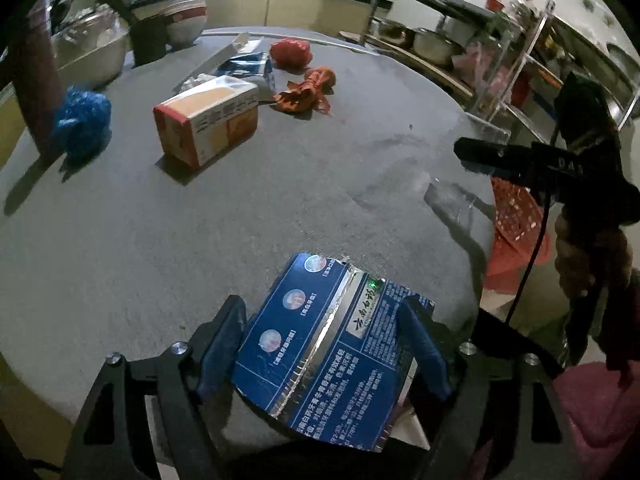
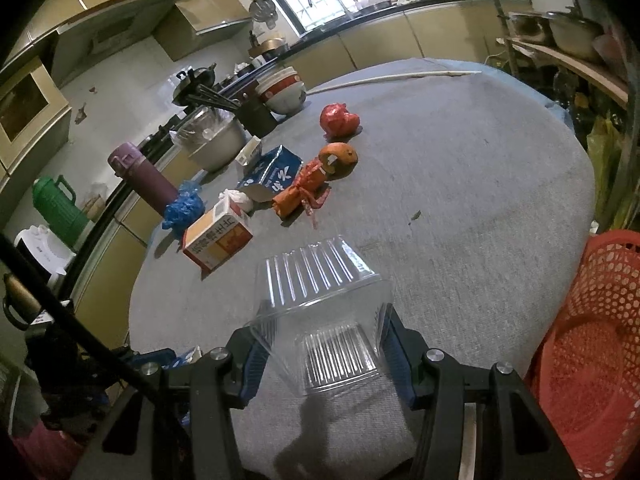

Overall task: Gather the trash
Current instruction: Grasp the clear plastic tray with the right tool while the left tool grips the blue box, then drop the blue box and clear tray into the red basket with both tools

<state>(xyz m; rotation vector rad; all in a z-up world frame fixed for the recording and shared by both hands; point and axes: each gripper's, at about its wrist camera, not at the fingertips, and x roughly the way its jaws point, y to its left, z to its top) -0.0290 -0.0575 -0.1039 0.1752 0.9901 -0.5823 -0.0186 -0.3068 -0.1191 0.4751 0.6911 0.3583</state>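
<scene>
**Two pieces at the claws, basket waiting at the edge**

The room is a kitchen: cabinets, a barred window, pot shelving. Your surface (image 2: 460, 184) is a round top under grey cloth, and the red mesh basket (image 2: 580, 344) stands just beside its right edge.

Scattered on the far half are an orange carton (image 1: 208, 126), a blue wad (image 1: 82, 120), a red ball (image 1: 290, 53) and an orange wrapper (image 1: 306, 92), all still to collect.

Your right claw (image 2: 326, 350) pinches the clear plastic tray (image 2: 320, 312), its walls bowed between the pads. I judge that a harder squeeze could buckle it or spring it loose.

Your left claw (image 1: 322, 344) stands spread around the flattened blue toothpaste box (image 1: 324, 352); whether the pads touch it I cannot tell. The box lies at the near edge of the surface. It is thin and glossy, so a shallow closure may slide it off the rim.
</scene>
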